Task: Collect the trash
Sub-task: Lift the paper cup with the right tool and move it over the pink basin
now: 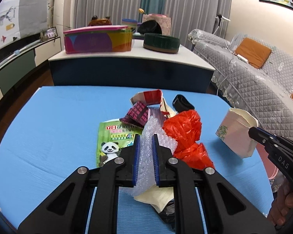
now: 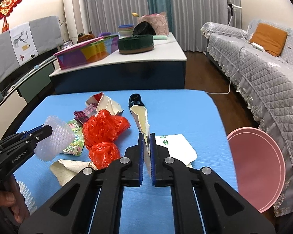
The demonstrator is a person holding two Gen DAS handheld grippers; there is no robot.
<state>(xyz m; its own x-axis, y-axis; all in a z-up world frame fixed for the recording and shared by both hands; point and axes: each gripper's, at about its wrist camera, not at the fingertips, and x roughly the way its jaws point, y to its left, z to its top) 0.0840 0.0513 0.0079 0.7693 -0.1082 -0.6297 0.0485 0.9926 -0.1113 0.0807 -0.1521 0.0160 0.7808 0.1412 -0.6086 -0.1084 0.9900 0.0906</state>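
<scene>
Behind the blue desk (image 2: 185, 117): a colourful box (image 1: 97, 41), a round green tin (image 1: 161, 42), a quilted sofa (image 2: 263, 74) with an orange cushion (image 2: 267, 36).

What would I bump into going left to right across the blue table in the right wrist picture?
Left gripper holding bubble wrap → red plastic bag → right gripper pinching torn paper → pink basin.

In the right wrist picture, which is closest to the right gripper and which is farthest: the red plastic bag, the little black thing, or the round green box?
From the right gripper:
1. Red plastic bag, just to its left on the blue table.
2. Little black thing, ahead, near the blue table's far edge.
3. Round green box, farthest, on the white table behind.
</scene>
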